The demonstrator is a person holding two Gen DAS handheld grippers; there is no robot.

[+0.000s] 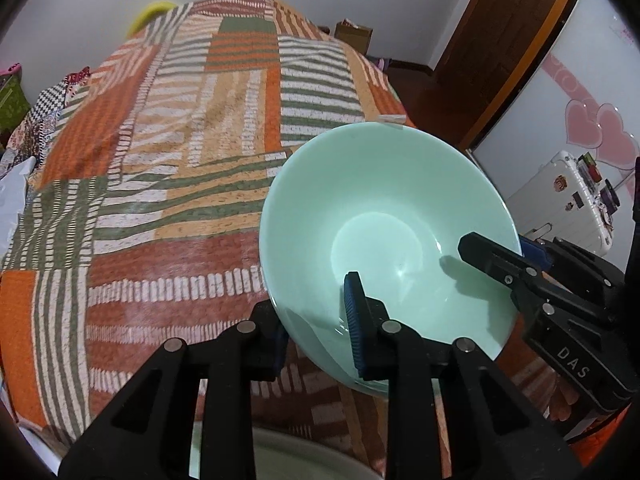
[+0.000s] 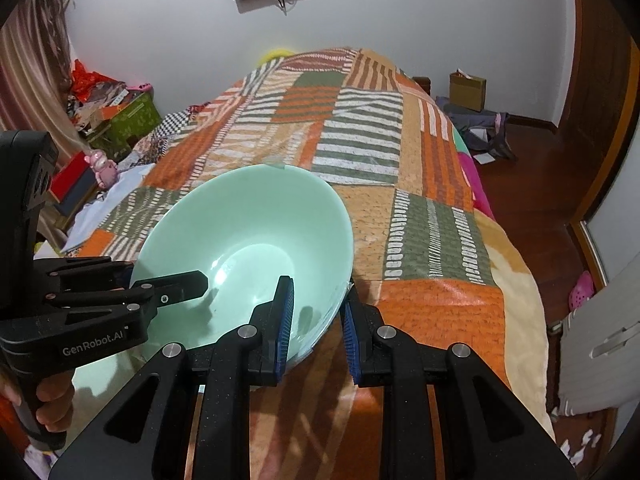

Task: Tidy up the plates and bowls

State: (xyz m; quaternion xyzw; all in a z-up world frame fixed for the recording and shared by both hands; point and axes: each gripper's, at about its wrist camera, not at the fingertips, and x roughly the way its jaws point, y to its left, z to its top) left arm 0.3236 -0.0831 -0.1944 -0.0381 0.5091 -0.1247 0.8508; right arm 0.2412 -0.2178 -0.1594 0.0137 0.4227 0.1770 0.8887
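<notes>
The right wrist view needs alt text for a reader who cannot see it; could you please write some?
A pale green bowl is held tilted over a bed with an orange and green patchwork bedspread, its rim clamped by the right gripper from the near side and by the left gripper from the left.

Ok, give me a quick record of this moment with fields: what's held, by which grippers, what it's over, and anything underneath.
held item: mint green bowl, empty, tilted
left gripper: shut on the bowl's near rim, one finger inside, one outside
right gripper: shut on the opposite rim, same way
surface: patchwork bedspread, bowl lifted off it
below: a white rim at the left view's bottom edge; what it is cannot be told
</notes>
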